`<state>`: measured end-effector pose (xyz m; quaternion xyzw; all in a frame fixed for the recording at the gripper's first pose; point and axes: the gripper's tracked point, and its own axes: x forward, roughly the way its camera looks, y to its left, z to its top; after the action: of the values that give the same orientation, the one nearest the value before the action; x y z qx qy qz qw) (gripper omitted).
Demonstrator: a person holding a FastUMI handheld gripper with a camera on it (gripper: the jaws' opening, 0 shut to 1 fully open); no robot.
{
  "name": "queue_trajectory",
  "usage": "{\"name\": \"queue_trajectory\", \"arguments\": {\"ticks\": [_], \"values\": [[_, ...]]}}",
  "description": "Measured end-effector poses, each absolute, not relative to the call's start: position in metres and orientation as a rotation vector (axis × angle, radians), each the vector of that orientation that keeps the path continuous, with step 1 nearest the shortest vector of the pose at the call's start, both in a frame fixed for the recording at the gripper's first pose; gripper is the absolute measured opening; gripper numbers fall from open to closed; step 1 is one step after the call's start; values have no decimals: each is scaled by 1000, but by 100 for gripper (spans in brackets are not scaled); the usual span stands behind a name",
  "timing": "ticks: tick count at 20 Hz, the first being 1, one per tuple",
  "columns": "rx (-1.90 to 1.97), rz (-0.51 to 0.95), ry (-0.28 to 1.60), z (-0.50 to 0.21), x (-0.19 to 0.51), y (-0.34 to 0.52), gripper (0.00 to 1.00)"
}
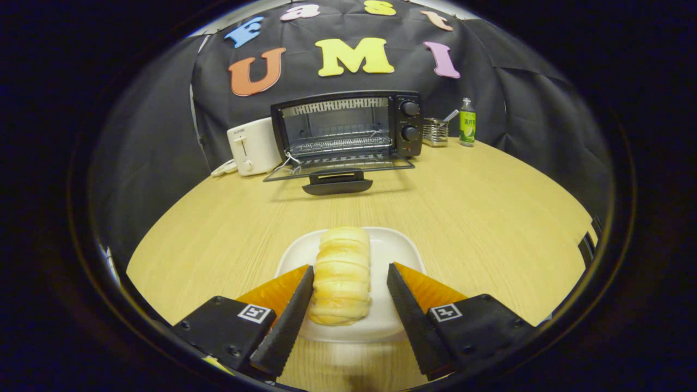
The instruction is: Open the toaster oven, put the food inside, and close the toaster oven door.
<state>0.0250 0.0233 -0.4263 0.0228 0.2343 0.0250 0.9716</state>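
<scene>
A pale ridged bread roll [341, 275] lies lengthwise on a white square plate [400, 250] on the wooden table [479, 207]. My gripper [351, 272] is open, one finger on each side of the roll. The left finger is at or almost at the roll's side, and a gap separates the right finger from it. Beyond the plate, at the back of the table, stands the black toaster oven [348, 128]. Its glass door [337, 166] is folded down flat, with the handle toward me. A wire rack [340, 144] shows inside.
A white pop-up toaster [251, 147] stands just left of the oven. To the oven's right are a small wire holder [434, 132] with utensils and a green bottle [466, 122]. Bare table lies between the plate and the oven door.
</scene>
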Motion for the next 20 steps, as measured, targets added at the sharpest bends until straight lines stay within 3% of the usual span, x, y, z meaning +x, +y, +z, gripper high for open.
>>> {"name": "queue_trajectory", "arguments": {"ticks": [13, 16, 18, 20], "values": [[-33, 46, 443, -431, 28, 29, 91], [-23, 79, 454, -429, 28, 34, 84], [-15, 96, 447, -428, 31, 34, 70], [66, 117, 445, -424, 28, 36, 69]]}}
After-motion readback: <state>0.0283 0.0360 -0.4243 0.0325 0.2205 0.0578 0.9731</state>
